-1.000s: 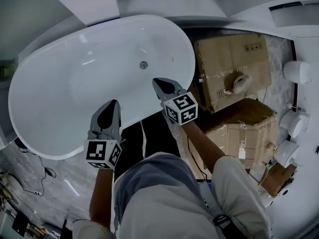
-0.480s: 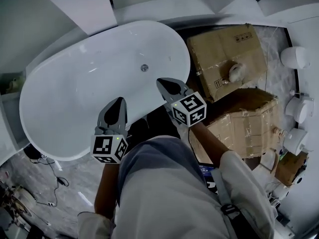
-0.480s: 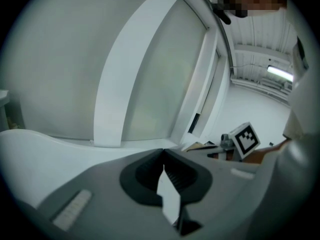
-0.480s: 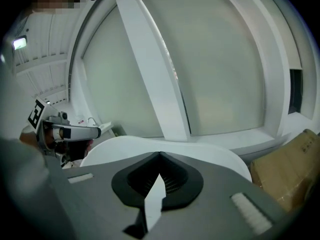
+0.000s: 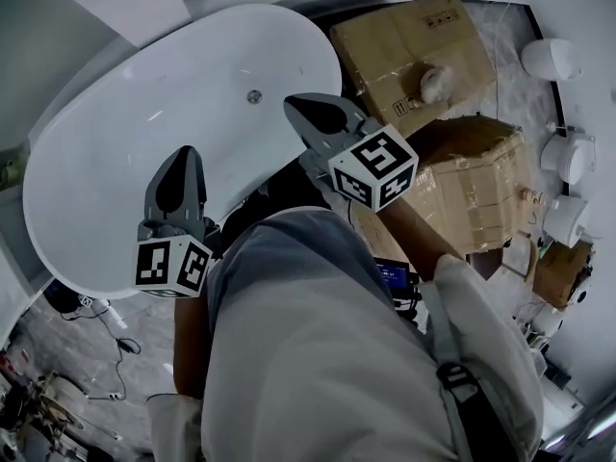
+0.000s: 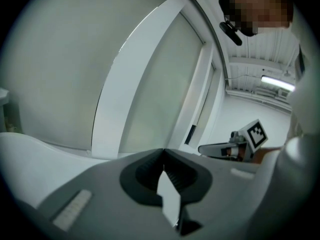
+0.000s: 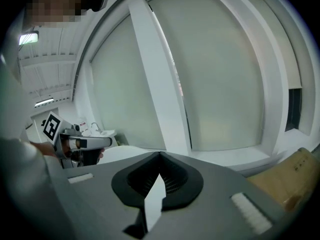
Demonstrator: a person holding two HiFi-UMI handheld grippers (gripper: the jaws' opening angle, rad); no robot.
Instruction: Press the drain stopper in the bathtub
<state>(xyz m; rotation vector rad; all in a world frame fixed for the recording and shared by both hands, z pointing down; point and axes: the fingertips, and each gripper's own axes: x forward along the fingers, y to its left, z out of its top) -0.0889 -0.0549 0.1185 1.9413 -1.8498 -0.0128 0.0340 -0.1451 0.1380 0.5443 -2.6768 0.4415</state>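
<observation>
The white oval bathtub [image 5: 115, 162] fills the upper left of the head view. Its small round metal drain stopper [image 5: 254, 95] sits on the tub floor near the far end. My left gripper [image 5: 185, 151] hovers over the tub's near rim, jaws closed with nothing held. My right gripper [image 5: 293, 102] is held high by the tub's right rim, just right of the stopper in the picture and well above it, also shut and empty. The left gripper view shows only wall panels past my left gripper [image 6: 164, 152], with the right gripper [image 6: 235, 146] beside it. My right gripper [image 7: 160, 155] faces the wall too.
Two taped cardboard boxes [image 5: 404, 37] [image 5: 481, 191] stand right of the tub. White fixtures [image 5: 551, 58] line the right edge. Cables [image 5: 96, 316] lie on the marble floor at the lower left. The person's torso and legs fill the lower middle of the head view.
Both grippers have risen toward the head camera and look larger. The tub and stopper have slid left and up in the view as the head turned.
</observation>
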